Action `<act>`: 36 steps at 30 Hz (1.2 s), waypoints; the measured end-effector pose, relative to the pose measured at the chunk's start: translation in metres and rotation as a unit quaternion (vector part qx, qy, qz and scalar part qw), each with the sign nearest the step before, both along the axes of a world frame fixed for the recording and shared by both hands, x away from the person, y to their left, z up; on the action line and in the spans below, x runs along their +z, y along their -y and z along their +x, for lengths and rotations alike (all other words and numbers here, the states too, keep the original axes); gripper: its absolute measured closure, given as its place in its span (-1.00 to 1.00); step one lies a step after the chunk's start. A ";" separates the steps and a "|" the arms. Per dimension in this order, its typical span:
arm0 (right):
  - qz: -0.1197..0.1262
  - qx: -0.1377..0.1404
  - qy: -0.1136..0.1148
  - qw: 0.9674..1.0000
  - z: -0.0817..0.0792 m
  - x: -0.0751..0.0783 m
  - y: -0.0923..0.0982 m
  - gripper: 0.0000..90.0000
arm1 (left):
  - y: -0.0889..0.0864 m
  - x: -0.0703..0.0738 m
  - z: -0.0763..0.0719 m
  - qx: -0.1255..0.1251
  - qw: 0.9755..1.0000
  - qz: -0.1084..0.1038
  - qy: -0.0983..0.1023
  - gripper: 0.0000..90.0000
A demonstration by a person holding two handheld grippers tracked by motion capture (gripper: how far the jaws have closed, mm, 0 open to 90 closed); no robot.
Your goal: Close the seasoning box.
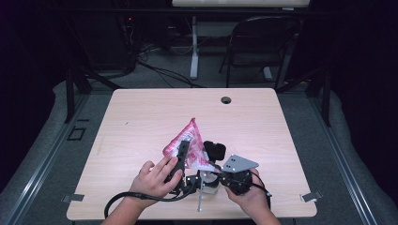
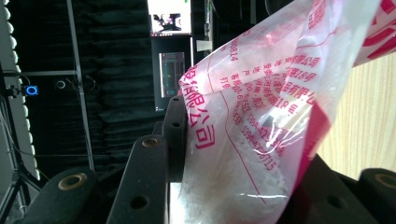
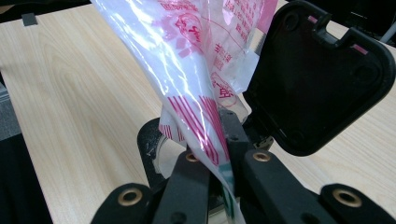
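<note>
High view: I hold both grippers near the front edge of the table [image 1: 141, 117]. The left gripper [image 1: 180, 157] and the right gripper [image 1: 217, 169] both meet a clear plastic bag [image 1: 185, 140] printed in pink. The bag stands up off the wood between them, its peak pointing away from me. A black lidded container [image 1: 214, 151] sits just beside the bag, on its right side.

Left gripper view: the jaws stand partly apart with the bag's body between them. The left jaw presses the film flat at its pad; the right jaw is under the film. I read this as a grip on the bag. White granular material [image 2: 243, 154] fills the lower part of the bag. Red printed characters cover the film.

Right gripper view: the jaws are fully closed, pinching a striped corner of the bag [image 3: 201, 84] between the pads. The black container's hinged lid [image 3: 317, 74] stands open just behind the bag. A round opening shows below the bag's corner; I cannot tell what is inside it.

Step in hand, by my judgement: the bag is held at two points and positioned at the open container, before pouring or opening. The next move calls for keeping the right pinch firm, and steadying the bag's body so the granules do not spill onto the table.
</note>
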State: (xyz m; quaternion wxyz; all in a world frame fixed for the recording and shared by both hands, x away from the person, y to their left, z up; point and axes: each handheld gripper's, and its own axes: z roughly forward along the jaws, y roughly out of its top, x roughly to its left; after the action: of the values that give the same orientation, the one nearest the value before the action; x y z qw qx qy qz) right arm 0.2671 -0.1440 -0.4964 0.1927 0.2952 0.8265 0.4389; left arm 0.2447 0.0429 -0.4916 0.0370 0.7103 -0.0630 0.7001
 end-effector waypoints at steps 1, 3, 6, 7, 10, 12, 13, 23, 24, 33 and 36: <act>0.000 0.000 0.000 1.000 0.000 0.000 0.000 1.00 | 0.000 0.000 0.000 0.000 1.000 0.000 0.001 0.52; -0.001 0.000 -0.001 1.000 0.000 0.000 0.000 1.00 | 0.000 0.000 0.000 0.000 1.000 0.000 0.001 0.52; 0.001 -0.001 -0.001 1.000 0.000 -0.001 0.000 1.00 | 0.000 0.000 0.000 0.000 1.000 0.000 0.001 0.52; 0.000 0.000 -0.001 1.000 0.000 -0.001 -0.001 1.00 | 0.000 0.001 0.000 0.000 1.000 0.002 0.001 0.52; 0.000 0.001 -0.001 1.000 0.000 -0.001 -0.001 1.00 | 0.000 0.001 0.000 -0.002 1.000 0.000 0.002 0.52; -0.001 0.001 0.000 1.000 0.000 -0.001 -0.002 1.00 | 0.000 0.001 0.000 -0.002 1.000 -0.001 0.002 0.51; -0.001 0.001 0.000 1.000 0.000 -0.001 -0.002 1.00 | 0.000 0.001 0.000 -0.002 1.000 -0.001 0.003 0.51; -0.003 0.003 -0.001 1.000 0.000 -0.002 -0.003 1.00 | 0.000 0.002 -0.001 -0.003 1.000 0.001 0.003 0.51; -0.005 0.004 -0.001 1.000 0.000 -0.002 -0.003 1.00 | -0.001 0.002 -0.001 -0.002 1.000 0.002 0.002 0.51; -0.012 0.006 -0.003 1.000 0.000 -0.003 -0.006 1.00 | -0.003 0.000 -0.001 0.000 1.000 0.001 0.000 0.50; -0.011 0.007 -0.003 1.000 0.000 -0.002 -0.006 1.00 | -0.003 0.000 0.000 0.002 1.000 0.003 -0.002 0.50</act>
State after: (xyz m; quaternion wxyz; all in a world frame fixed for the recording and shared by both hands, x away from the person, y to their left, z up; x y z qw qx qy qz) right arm 0.2671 -0.1379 -0.4988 0.1906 0.2888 0.8339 0.4300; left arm 0.2442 0.0461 -0.4918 0.0332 0.7117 -0.0636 0.6988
